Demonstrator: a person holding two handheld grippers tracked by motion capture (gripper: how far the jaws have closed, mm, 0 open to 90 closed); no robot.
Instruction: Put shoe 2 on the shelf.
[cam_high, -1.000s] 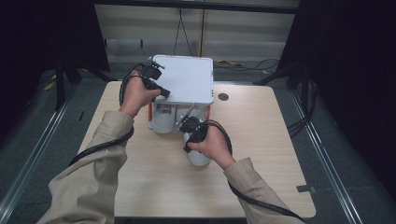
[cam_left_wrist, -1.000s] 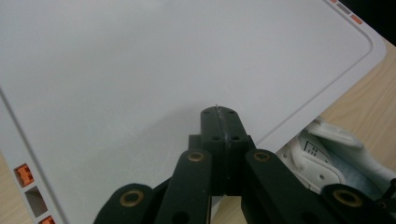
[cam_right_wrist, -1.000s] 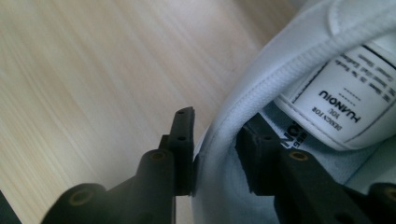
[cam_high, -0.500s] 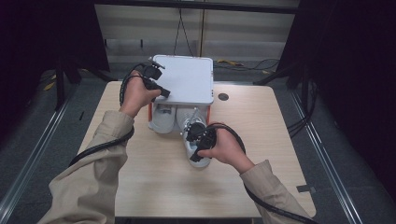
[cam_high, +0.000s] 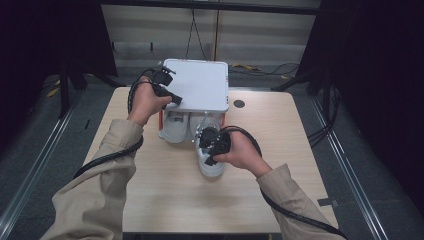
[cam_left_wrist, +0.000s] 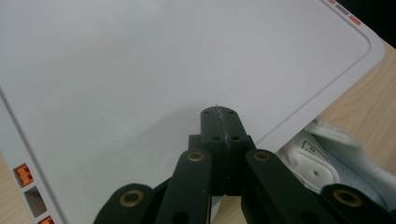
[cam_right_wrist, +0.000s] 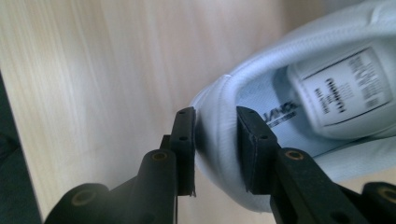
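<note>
Nearest the person, the right gripper (cam_right_wrist: 214, 154) is seen clamped on the padded heel collar of a white sneaker (cam_right_wrist: 299, 116), one jaw outside the heel, the other inside the opening. In the high view this sneaker (cam_high: 212, 162) lies on the wooden table (cam_high: 165, 200), heel toward the person, toe pointing at the shoebox, and partly covered by the right hand (cam_high: 240, 152).

The shoe is judged light; its upper looks soft and the collar is compressed between the jaws, so some flex and swing is to be expected if it is lifted by the heel alone. The heel counter is judged the stiffest available hold; the smooth upper may slip.

Farther off, a second white sneaker (cam_high: 176, 127) lies in the shoebox (cam_high: 162, 131), under the raised lid. The white lid (cam_left_wrist: 154, 70) is held up at its edge by the left gripper (cam_high: 170, 96), jaws pressed fully together in the left gripper view. Whether cardboard is actually pinched between them cannot be told.
</note>
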